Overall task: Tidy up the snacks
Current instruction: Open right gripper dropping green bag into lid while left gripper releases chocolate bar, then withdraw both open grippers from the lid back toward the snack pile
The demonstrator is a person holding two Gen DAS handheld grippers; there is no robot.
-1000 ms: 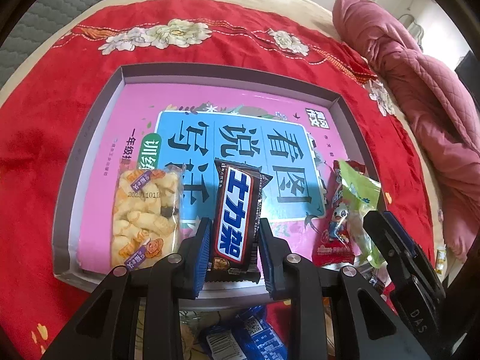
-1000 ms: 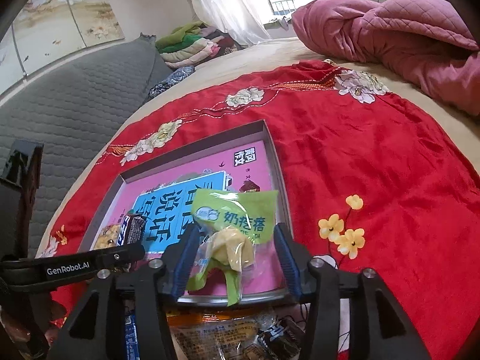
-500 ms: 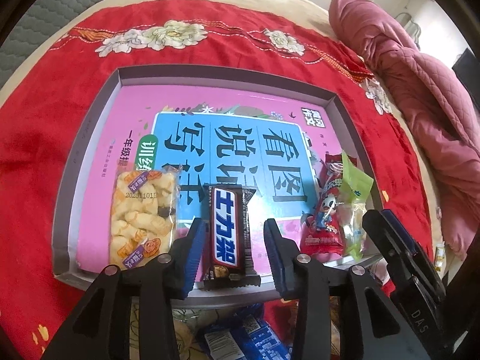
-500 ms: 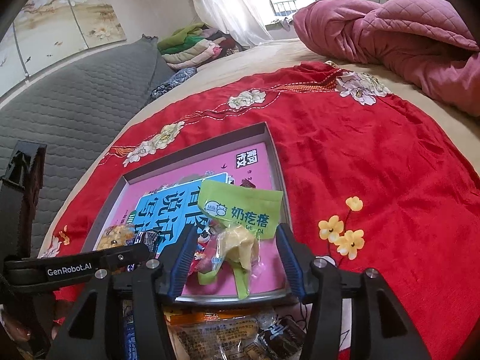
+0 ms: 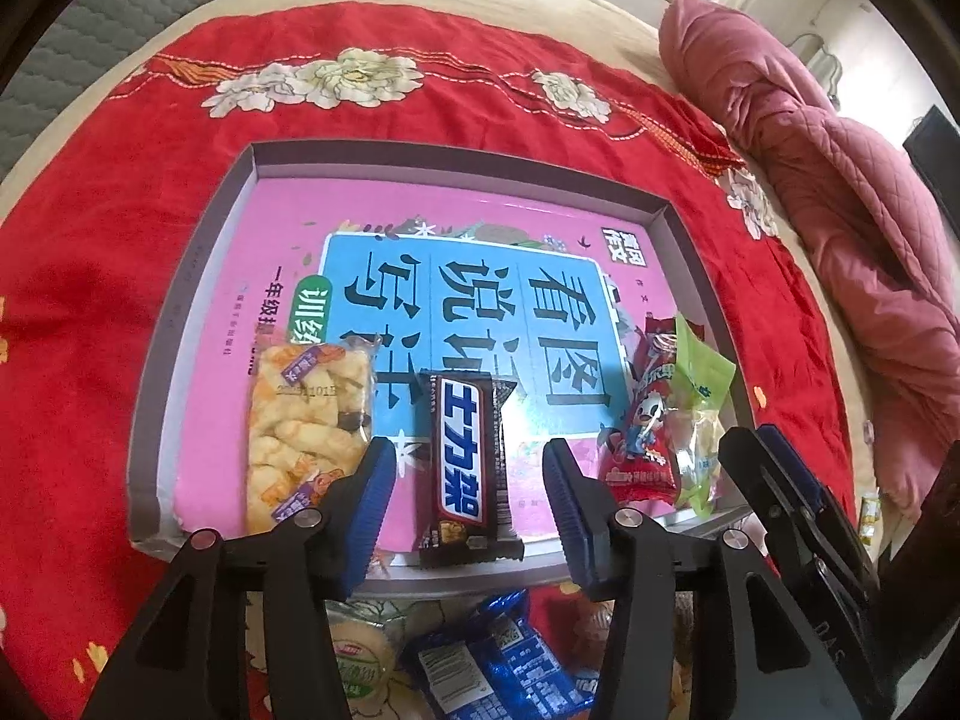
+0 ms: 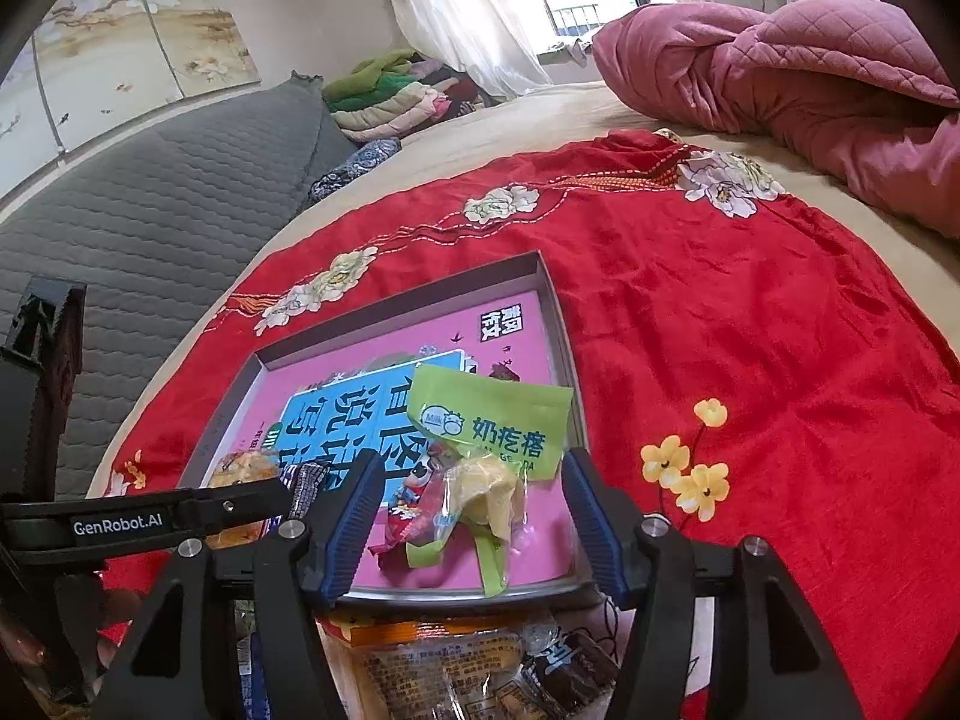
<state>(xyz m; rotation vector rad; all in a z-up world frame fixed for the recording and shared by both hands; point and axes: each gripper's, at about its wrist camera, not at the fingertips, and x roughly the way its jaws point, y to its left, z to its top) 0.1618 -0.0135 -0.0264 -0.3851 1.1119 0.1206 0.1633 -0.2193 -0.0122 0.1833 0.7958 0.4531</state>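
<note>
A grey tray (image 5: 198,252) with a pink and blue book cover as its floor lies on a red cloth. In it lie a yellow puffed-snack pack (image 5: 303,426), a brown chocolate bar (image 5: 465,462), a red candy pack (image 5: 639,429) and a green milk-candy pack (image 5: 699,396). My left gripper (image 5: 468,501) is open around the near end of the chocolate bar, not touching it. My right gripper (image 6: 471,516) is open around the green pack (image 6: 492,444), which lies in the tray (image 6: 549,294) partly over the red pack (image 6: 408,510).
More wrapped snacks lie in front of the tray: a blue pack (image 5: 498,660), a green-white pack (image 5: 360,666), an orange-topped clear pack (image 6: 444,666). A pink quilt (image 6: 780,60) lies at the far right. A grey headboard (image 6: 150,198) is at the left.
My left gripper has opened and let go of the chocolate bar, which now lies flat in the tray. My right gripper has opened wider and the green pack has settled beside the red pack.
</note>
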